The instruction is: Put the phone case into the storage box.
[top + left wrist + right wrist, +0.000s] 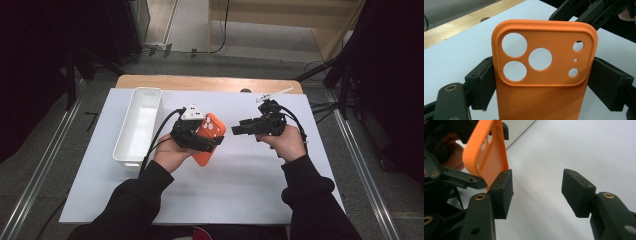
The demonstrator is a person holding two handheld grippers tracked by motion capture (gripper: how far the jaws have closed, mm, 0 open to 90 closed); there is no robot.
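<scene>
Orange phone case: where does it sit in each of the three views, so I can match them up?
High view: the orange phone case lies at centre, gripped by the left gripper, right of the white bin.
Left gripper view: the case stands at centre with its camera cutouts facing the lens, a pad on each side.
Right gripper view: upper left, seen edge-on, beside the open right gripper.
Shared landmark: the white table sheet.

Recording studio or laboratory set-up: a wooden table point(210, 82) covered with a white sheet point(250, 180), enclosed by black curtains point(35, 60), with tripod legs point(320, 70) and floor cables point(220, 40) around it.
</scene>
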